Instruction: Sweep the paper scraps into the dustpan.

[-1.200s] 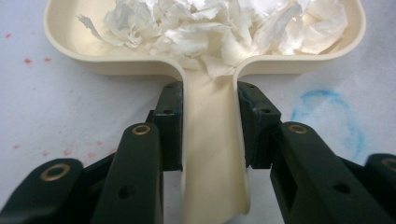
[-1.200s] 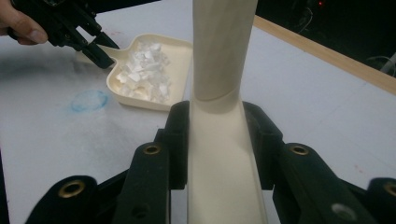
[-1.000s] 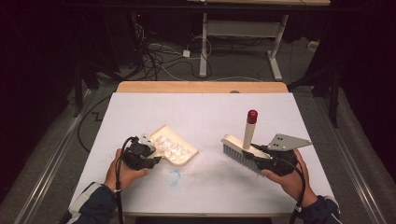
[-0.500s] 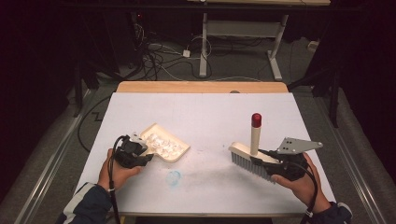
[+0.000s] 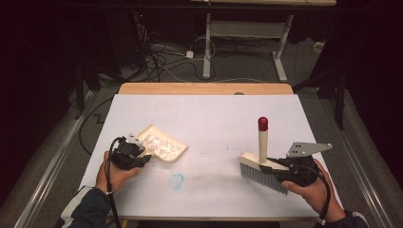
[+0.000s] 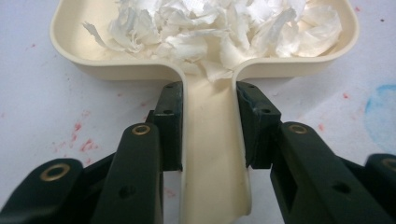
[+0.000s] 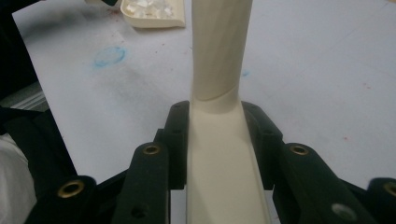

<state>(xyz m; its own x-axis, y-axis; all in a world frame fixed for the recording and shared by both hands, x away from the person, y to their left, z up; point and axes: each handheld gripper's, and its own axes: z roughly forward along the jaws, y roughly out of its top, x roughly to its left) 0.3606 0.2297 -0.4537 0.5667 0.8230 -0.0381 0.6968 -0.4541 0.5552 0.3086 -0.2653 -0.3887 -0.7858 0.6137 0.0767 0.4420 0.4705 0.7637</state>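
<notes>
From above, the left gripper holds a cream dustpan at the table's left, well apart from the brush clamped in the right gripper. The left gripper view shows jaws pinching the pan's handle and white paper scraps heaped inside; the right gripper view shows jaws squeezing the brush's back, bristles hidden, and a faint, possibly chalky, blue ring.

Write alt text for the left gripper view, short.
The left claw is shut on the handle of a cream dustpan, one black finger on each side. The pan holds a heap of white paper scraps and rests on a white table with small red flecks and a blue smudge at the right edge.
</notes>
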